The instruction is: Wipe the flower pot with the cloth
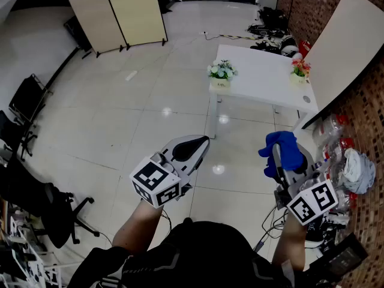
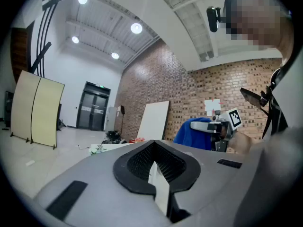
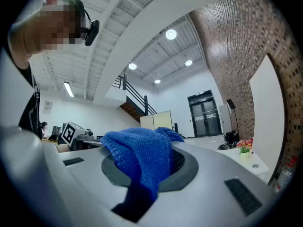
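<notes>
A blue knitted cloth [image 1: 283,150] is bunched in my right gripper [image 1: 278,161], whose jaws are shut on it; in the right gripper view the cloth [image 3: 140,159] drapes over the jaw mouth. My left gripper [image 1: 200,143] is shut with nothing in it, its jaws meeting in the left gripper view [image 2: 154,168]. Both are held level in front of me, well short of the white table [image 1: 264,80]. On the table stand two small flower pots: one with white flowers [image 1: 221,74] at the near left corner, one with red and orange flowers [image 1: 300,71] at the right edge.
A large white board [image 1: 351,47] leans on the brick wall right of the table. Folding screens [image 1: 117,14] stand at the back left, black office chairs [image 1: 36,203] at the left. Clutter and bags [image 1: 354,170] lie by the wall at my right.
</notes>
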Tool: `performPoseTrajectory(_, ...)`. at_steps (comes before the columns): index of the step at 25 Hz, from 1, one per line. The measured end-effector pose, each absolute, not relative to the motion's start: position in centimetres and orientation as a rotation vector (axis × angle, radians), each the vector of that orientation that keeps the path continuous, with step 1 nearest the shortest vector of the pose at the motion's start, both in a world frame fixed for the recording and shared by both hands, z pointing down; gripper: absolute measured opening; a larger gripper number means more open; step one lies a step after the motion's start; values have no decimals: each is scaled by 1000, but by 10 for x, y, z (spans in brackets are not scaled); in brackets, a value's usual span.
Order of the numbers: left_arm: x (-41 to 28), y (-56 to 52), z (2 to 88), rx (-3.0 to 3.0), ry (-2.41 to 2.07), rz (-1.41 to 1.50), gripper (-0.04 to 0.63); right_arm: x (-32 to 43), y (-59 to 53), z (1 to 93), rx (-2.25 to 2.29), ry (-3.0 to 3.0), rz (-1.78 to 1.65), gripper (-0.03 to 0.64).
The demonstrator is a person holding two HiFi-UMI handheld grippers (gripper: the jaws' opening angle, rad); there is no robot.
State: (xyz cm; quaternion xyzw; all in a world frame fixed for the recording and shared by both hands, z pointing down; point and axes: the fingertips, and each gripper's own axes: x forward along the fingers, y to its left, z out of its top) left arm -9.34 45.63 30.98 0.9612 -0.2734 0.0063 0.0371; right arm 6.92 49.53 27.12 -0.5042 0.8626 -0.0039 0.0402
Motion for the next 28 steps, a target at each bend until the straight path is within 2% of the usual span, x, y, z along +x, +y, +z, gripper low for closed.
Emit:
performPoseTrajectory(10,-98,406,320,2955,-892,34,-3,60,434,287,-1489,2691,-29,75)
performPoseTrajectory(22,-168,238,324,2992,-797,-10,-3,-9,272,287,-1612,2632,-23,75)
performPoseTrajectory(28,-147,153,326,2979,-757,-14,-3,7,194,287,-1654,2633,-72,75)
